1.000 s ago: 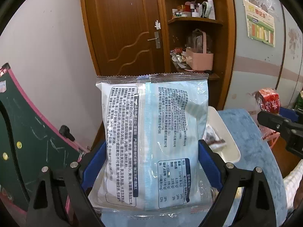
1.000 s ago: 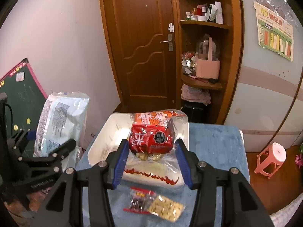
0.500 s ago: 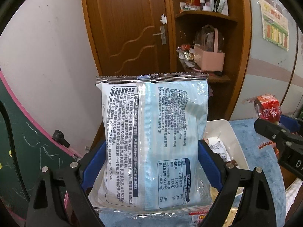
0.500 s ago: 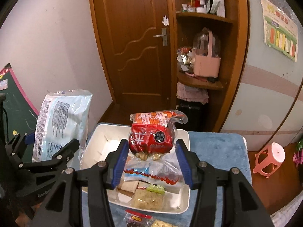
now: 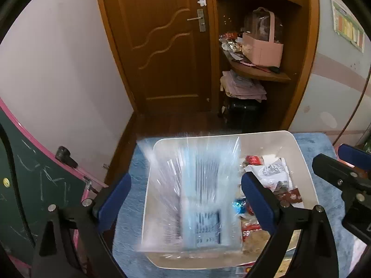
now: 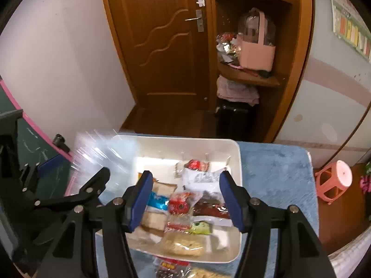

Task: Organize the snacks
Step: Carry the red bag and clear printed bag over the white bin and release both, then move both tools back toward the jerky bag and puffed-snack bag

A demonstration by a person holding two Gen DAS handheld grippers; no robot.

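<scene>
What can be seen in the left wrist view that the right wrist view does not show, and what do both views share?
Only the left wrist view shows the pale blue packet as a motion-blurred streak between the open fingers of the left hand-held gripper, over the white bin.

Only the right wrist view shows the pink stool and the open right hand-held gripper above the red packet in the bin.

Both show the bin on the blue cloth, the wooden door and the pink basket.
</scene>
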